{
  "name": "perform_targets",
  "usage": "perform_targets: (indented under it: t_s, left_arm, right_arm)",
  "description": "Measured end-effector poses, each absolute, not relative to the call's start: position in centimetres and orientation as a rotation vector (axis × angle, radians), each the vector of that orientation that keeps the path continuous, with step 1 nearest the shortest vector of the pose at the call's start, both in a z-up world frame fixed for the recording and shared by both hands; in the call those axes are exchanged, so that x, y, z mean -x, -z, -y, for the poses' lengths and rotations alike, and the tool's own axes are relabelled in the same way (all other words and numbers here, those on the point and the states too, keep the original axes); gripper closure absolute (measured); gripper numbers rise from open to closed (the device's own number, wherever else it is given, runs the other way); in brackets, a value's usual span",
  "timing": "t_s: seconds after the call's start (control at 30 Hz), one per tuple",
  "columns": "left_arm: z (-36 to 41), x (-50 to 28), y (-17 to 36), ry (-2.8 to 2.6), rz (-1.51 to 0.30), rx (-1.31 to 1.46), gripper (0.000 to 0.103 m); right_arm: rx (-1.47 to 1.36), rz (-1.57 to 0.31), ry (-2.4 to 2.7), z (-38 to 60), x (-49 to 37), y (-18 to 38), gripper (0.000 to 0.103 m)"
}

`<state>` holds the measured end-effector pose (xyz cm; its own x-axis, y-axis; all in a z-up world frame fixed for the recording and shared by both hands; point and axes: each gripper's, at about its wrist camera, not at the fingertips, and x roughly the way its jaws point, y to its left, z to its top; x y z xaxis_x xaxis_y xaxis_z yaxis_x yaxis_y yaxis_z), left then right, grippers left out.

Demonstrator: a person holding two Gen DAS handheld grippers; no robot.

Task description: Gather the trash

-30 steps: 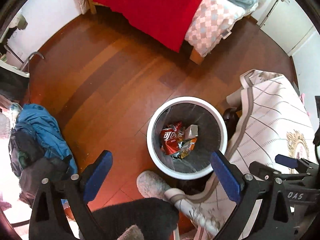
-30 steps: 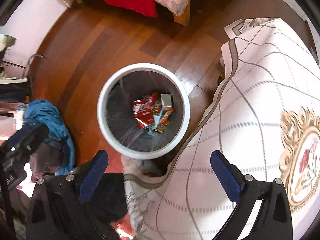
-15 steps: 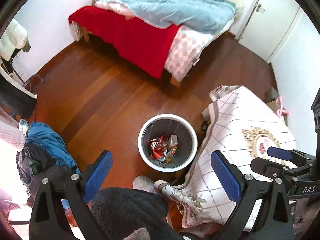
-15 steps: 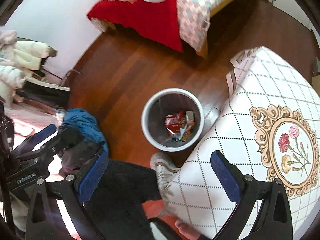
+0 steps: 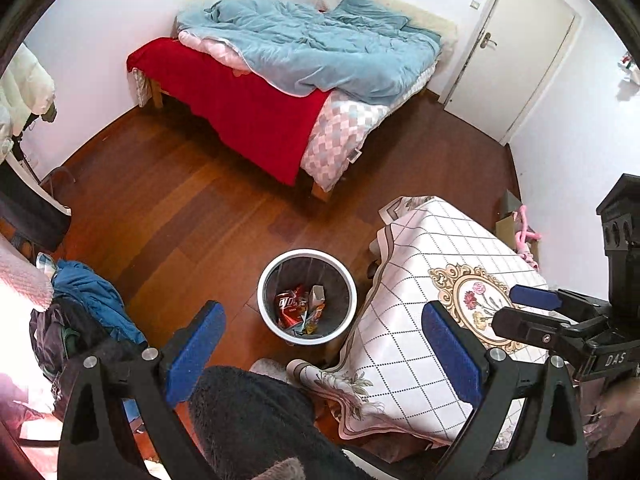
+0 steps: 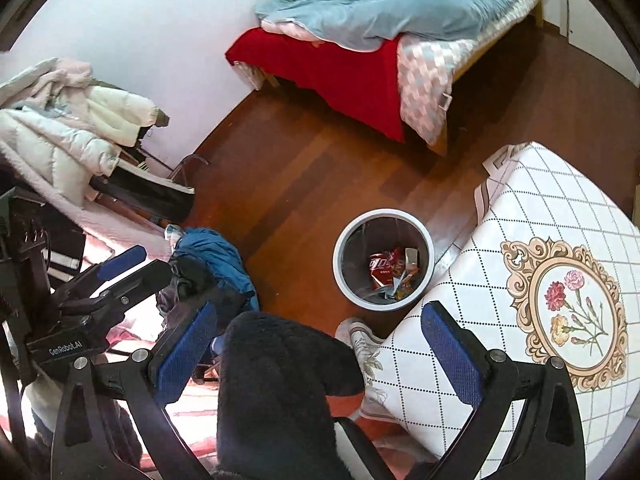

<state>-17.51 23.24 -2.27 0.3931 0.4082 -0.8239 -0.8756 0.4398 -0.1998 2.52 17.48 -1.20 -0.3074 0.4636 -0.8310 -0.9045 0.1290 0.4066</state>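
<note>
- Both tongs hang high over the room with nothing in them: the left gripper (image 5: 324, 344) and the right gripper (image 6: 320, 340) each stand spread wide.
- Bed (image 5: 280, 80) with a blue quilt lies against the far wall.
- Table (image 6: 560, 264) in a checked floral cloth stands just beside the bin.
- White bin (image 5: 307, 297) sits on the wooden floor, holding red wrappers (image 5: 290, 306) and other trash.

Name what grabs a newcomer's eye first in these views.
The red blanket under a blue duvet on the bed by the far wall stands out most. Next, the white bin on the wood floor holding red wrappers, beside the table with its flowered cloth.
</note>
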Motion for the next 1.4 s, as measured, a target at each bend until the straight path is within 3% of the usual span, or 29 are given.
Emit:
perform_targets:
  t_s: [1.4]
  left_arm:
    - [-21.7,18.4,0.8,-0.89,-0.738,0.716,0.0]
  right_arm:
    - [0.554,-1.218,-1.513,-17.1,-1.6,-0.7,0.0]
